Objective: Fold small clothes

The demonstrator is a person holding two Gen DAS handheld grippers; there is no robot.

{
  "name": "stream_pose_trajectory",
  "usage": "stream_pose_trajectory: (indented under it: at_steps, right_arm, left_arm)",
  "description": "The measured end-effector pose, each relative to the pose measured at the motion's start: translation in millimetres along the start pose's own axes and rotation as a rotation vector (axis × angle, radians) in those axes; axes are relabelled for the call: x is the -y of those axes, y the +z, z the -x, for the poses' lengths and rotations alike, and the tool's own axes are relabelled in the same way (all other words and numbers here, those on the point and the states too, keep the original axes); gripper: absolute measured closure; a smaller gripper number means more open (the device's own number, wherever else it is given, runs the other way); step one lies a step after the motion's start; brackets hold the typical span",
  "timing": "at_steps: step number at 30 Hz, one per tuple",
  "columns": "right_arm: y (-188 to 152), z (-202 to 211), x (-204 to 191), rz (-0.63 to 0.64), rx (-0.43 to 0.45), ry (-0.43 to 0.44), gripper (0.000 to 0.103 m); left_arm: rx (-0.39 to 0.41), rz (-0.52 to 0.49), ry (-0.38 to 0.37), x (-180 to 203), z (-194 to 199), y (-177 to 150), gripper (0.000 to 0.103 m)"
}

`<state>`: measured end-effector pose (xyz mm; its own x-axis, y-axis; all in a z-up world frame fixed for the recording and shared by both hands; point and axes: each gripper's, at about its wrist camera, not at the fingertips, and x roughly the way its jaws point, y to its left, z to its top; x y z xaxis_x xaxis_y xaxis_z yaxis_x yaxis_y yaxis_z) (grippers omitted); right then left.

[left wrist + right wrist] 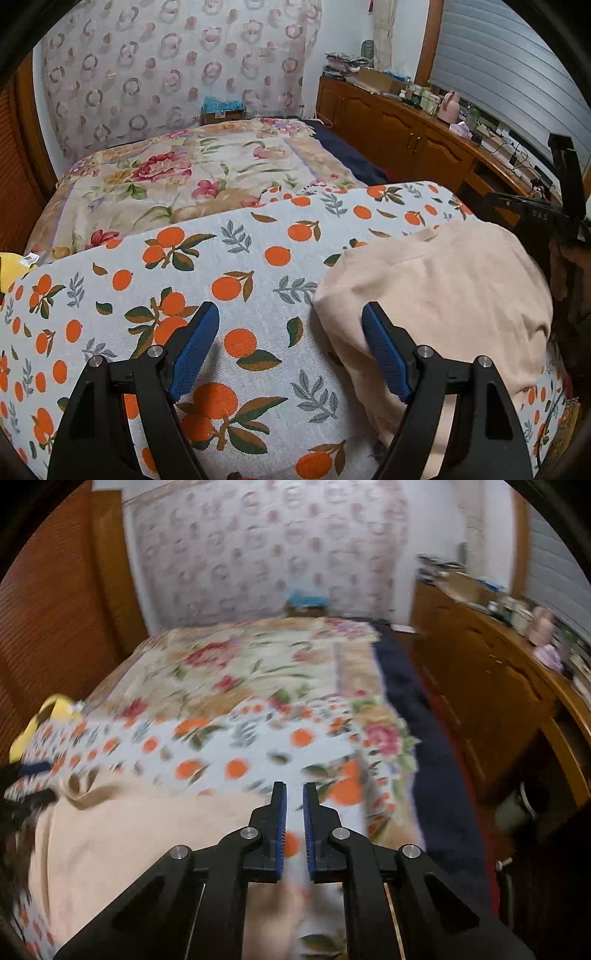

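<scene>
garment: a pale peach piece of clothing (436, 295) lies folded into a rounded bundle on the orange-print cloth (236, 258), toward the right side of the left wrist view and the lower left of the right wrist view (122, 834).
long axis: in the left wrist view the bundle runs from near the lower edge up and away toward the far right; a seam or folded hem crosses its far end. which end is the neck or the waist cannot be told.
surface: the orange-print cloth covers a raised board or cushion at the foot of a bed with a floral quilt (177, 173).
left gripper (288, 328): jaws stand wide apart and grip nothing; the right-hand blue pad (384, 354) lies at the near left edge of the peach garment, seemingly brushing it, the other pad is over bare print cloth.
right gripper (294, 794): jaws drawn nearly together with only a thin slot left, nothing seen between them; the tips hang over the print cloth just beside the garment's right edge. the view is blurred.
nearby: a yellow item (40, 720) sits at the far left edge of the print cloth; a wooden cabinet (399, 125) with bottles runs along the right wall.
</scene>
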<state>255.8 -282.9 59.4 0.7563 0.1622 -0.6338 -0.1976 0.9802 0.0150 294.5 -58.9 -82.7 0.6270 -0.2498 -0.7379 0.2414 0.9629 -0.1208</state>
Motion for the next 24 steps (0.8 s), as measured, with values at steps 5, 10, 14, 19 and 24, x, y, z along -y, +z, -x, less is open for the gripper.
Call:
stream_pose_trajectory:
  at_steps: [5, 10, 14, 19, 24]
  right_arm:
    - [-7.9, 19.9, 4.8, 0.013, 0.005, 0.019, 0.083]
    - [-36.3, 46.3, -10.3, 0.045, -0.019, 0.118, 0.069]
    - [-69.2, 71.5, -1.9, 0.004, -0.061, 0.205, 0.069]
    - [-95.4, 88.4, 1.7, -0.019, -0.081, 0.257, 0.068]
    - [-98.3, 79.2, 2.1, 0.002, -0.106, 0.257, 0.068]
  left_arm:
    - [0.001, -0.003, -0.013, 2.7, 3.7, 2.7, 0.023]
    - [0.002, -0.022, -0.073, 15.3, 24.7, -14.7, 0.023]
    - [-0.027, -0.034, -0.116, 25.9, 36.4, -37.7, 0.023]
    - [-0.057, -0.05, -0.137, 35.6, 44.1, -59.1, 0.023]
    - [-0.072, -0.051, -0.152, 40.0, 45.0, -71.9, 0.023]
